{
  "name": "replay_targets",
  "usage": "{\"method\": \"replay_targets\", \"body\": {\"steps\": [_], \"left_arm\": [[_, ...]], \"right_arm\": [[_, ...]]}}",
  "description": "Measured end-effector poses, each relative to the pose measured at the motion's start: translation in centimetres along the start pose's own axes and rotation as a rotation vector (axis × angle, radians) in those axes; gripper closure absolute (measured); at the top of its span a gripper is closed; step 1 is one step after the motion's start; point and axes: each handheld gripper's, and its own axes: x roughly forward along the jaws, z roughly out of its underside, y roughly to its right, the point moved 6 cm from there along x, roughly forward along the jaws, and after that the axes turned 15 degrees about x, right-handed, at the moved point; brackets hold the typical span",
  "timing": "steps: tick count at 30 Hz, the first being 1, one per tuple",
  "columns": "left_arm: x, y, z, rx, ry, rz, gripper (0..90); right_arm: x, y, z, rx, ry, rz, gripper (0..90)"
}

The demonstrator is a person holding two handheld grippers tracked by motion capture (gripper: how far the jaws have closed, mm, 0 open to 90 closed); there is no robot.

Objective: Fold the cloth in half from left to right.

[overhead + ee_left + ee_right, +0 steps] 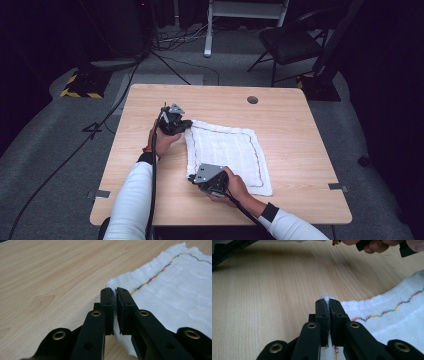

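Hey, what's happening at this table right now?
A person is working a white cloth with a coloured stitched border, spread on a light wooden table. The left gripper is shut on its far left corner, and the right gripper is shut on its near left corner.

Cloth (227, 152) lies mid-table (290, 130); left gripper (187, 125) at far-left corner, right gripper (192, 178) near-left.

The desk (280, 115) is pale wood-grain laminate, smooth with a soft sheen. On it lies a white cloth (227, 150) of loosely woven, crinkled gauze, matt, edged with rainbow-coloured stitching (152, 278). Each gripper's fingers (107, 305) are matt black plastic with brass-coloured rivets (96, 313); a grey metal plate (207, 172) tops the right gripper (191, 179).
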Motion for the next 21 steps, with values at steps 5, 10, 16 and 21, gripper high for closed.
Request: {"method": "replay_targets", "body": {"steps": [5,10,16,21], "left_arm": [[-0.5,0.2,-0.4,-0.001,0.016,-0.012,84.1],[0.0,0.8,-1.1,0.015,0.013,-0.007,84.1],[0.6,1.4,-2.4,0.055,0.005,-0.012,84.1],[1.2,1.9,-3.4,0.047,0.017,-0.008,84.1]], "right_arm": [[-0.8,0.4,-0.3,0.008,0.013,0.0,86.9],[-2.2,1.3,-0.2,0.039,0.032,0.004,86.9],[-4.1,2.6,0.0,0.081,0.058,0.013,87.0],[-5.3,3.4,0.3,0.102,0.073,0.026,87.0]]}}
